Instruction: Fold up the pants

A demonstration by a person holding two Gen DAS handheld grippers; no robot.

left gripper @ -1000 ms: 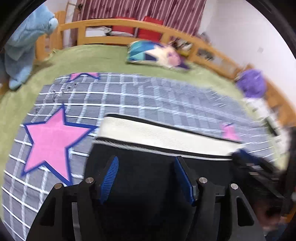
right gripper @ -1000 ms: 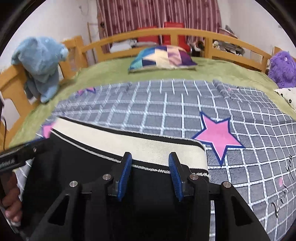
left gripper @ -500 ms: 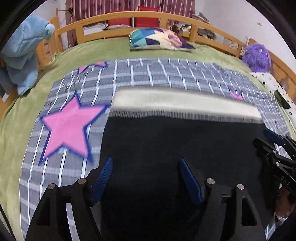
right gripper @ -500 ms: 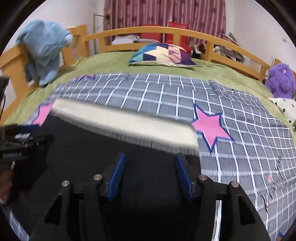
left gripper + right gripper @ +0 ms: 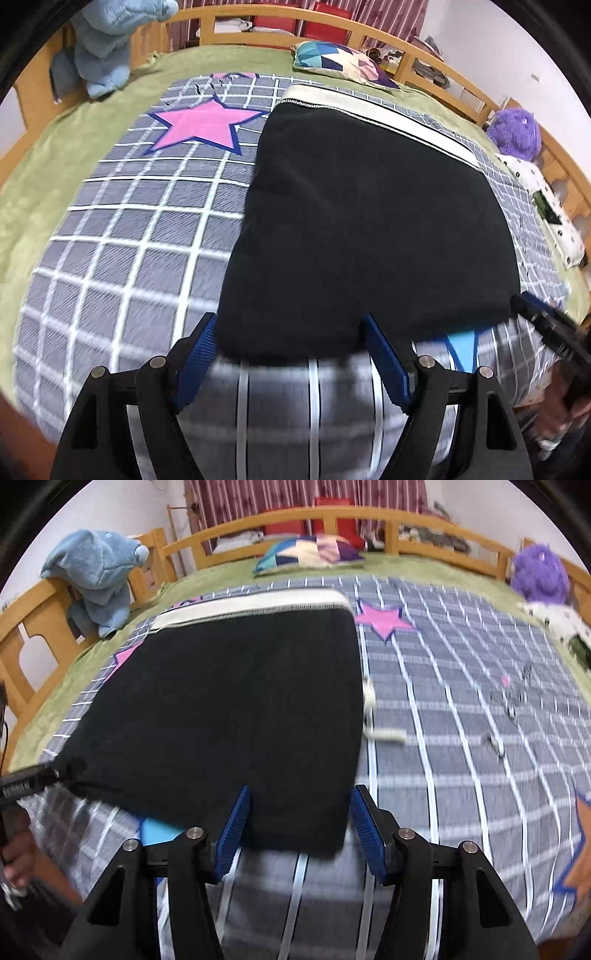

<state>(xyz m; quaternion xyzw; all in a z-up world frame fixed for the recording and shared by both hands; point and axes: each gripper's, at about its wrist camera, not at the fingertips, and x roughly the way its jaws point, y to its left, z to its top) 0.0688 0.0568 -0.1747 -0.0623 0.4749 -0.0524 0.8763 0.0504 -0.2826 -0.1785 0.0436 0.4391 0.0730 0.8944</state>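
Note:
The black pants (image 5: 362, 221) lie folded flat on the grey checked blanket (image 5: 140, 240), their cream waistband (image 5: 373, 107) at the far edge. They also show in the right wrist view (image 5: 229, 709), with a white drawstring (image 5: 373, 716) trailing off the right side. My left gripper (image 5: 291, 354) is open and empty, its blue pads just at the pants' near edge. My right gripper (image 5: 299, 827) is open and empty at the near right corner. Each view shows the other gripper at its side, blurred.
A wooden bed rail (image 5: 332, 517) runs round a green cover (image 5: 44, 177). A patchwork pillow (image 5: 310, 554) lies at the head, a blue plush toy (image 5: 99, 576) hangs on the left rail, and a purple plush (image 5: 539, 572) sits at the right.
Both grippers have drawn back toward the near edge of the bed. The pants now lie spread flat in front of them, with the waistband farther away.

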